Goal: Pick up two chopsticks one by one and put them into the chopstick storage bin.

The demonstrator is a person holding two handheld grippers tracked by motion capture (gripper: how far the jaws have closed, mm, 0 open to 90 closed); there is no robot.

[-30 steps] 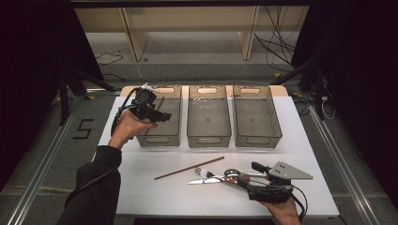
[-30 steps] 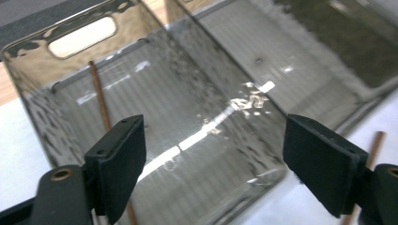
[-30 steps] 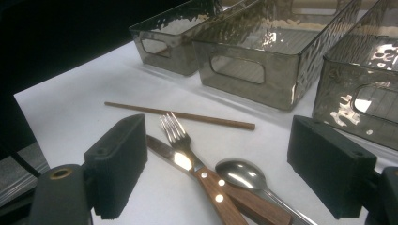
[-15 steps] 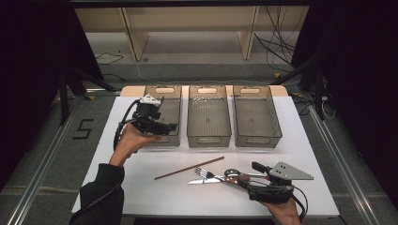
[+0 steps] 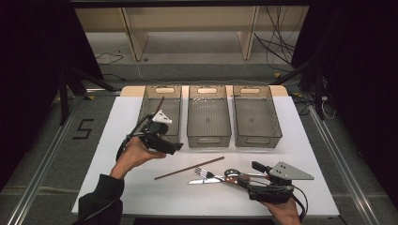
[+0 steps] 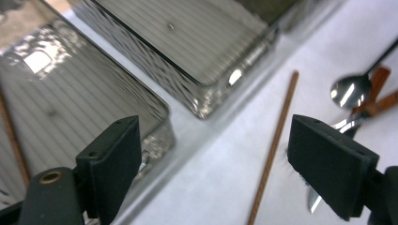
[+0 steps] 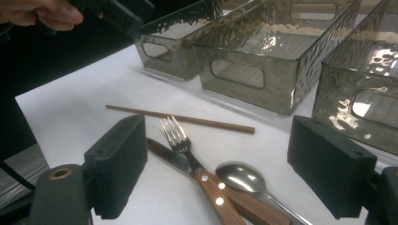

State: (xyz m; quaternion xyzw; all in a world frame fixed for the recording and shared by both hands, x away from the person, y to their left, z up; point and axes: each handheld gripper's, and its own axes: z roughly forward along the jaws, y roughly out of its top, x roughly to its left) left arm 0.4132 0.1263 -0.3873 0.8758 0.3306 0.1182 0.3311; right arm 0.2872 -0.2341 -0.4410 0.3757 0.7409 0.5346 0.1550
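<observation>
Holding nothing, both jaws wide — left gripper [image 5: 174,148] over left bin [image 5: 150,96] with one chopstick [image 5: 159,106], right gripper [image 5: 256,165] near fork [image 5: 202,173], other bins bare.

White rectangular tabletop [image 5: 117,140], light wood edge at far side. 3 clear smoked-plastic rectangular bins in a row along far half: left bin [image 5: 162,96], middle bin [image 5: 208,117], right bin [image 5: 256,117], side by side w/ narrow gaps. Near half: thin brown wooden chopstick [image 5: 189,168] lying diagonal. Just right of it, overlapping pile: steel fork [image 5: 202,173], wood-handled knife [image 5: 201,181], steel spoon [image 5: 232,173]. Rest of surface bare.
</observation>
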